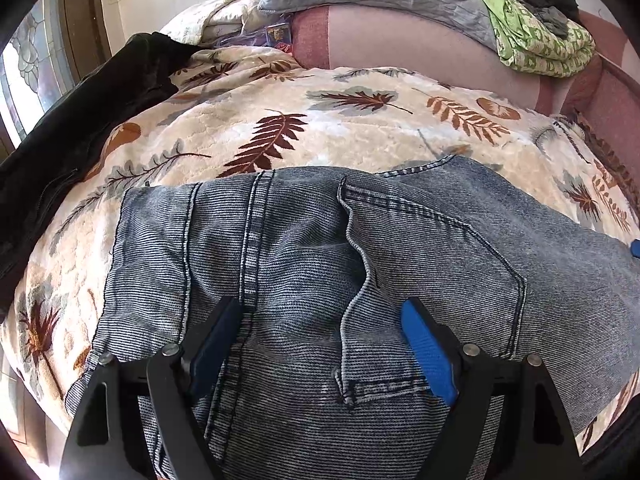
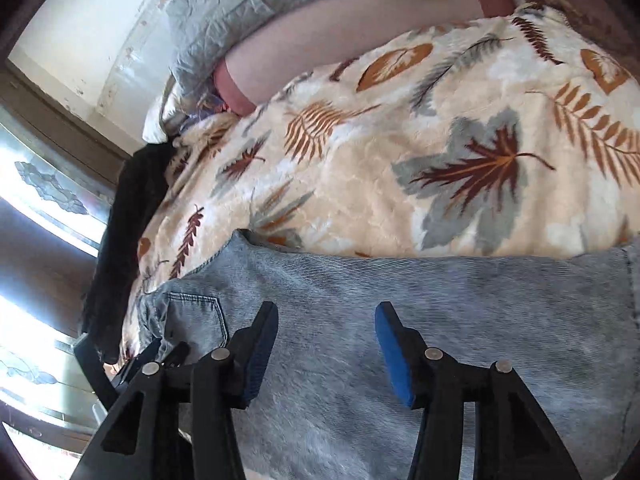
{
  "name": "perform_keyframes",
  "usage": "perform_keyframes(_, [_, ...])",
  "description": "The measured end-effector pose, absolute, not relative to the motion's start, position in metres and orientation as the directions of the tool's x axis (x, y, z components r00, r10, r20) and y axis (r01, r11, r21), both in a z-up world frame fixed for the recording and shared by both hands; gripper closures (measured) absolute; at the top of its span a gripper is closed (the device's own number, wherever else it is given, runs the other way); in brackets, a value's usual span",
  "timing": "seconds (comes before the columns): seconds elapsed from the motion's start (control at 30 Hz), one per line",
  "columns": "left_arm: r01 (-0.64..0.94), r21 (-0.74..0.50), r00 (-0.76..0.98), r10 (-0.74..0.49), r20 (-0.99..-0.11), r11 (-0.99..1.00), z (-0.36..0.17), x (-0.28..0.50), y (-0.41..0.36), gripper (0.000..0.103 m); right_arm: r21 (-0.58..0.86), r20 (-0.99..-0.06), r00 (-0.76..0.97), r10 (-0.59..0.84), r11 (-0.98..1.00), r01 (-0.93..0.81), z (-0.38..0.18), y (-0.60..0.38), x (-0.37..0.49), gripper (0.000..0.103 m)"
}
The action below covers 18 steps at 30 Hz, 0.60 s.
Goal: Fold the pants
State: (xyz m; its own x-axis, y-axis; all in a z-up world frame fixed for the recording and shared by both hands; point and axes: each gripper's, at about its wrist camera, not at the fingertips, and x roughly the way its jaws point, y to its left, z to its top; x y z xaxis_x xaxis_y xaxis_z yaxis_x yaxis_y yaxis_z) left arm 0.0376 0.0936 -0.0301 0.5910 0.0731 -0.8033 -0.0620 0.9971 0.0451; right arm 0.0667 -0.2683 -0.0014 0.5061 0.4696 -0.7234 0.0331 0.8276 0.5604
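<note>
Both tongs (jaws apart) above jeans.

Faded blue denim pants, cream blanket with brown, rust and grey leaves, green-patterned cloth

Both grippers, left and right: black plastic jaws (blue ribbed pads), silver rivets.

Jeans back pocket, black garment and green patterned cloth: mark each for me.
Jeans back pocket [image 1: 432, 248], left wrist view, on the pocket's flat face.
Black garment [image 1: 76, 120], left wrist view, on its middle.
Green patterned cloth [image 1: 540, 40], left wrist view, on its folded top.
</note>
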Motion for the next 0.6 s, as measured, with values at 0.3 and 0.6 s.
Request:
perform_keyframes(0.3, [-0.076, 0.043, 0.617, 0.081, -0.783, 0.996, -0.022, 0.033, 0.093, 0.018, 0.759, -0.616, 0.574, 0.539, 0.601, 0.25, -0.044, -0.384, 0.071, 0.037])
perform_keyframes(0.6, [0.016, 0.002, 0.65, -0.009, -0.76, 1.0, 0.005, 0.006, 0.043, 0.018, 0.762, -0.625, 0.571, 0.532, 0.577, 0.295, -0.058, -0.414, 0.07, 0.03])
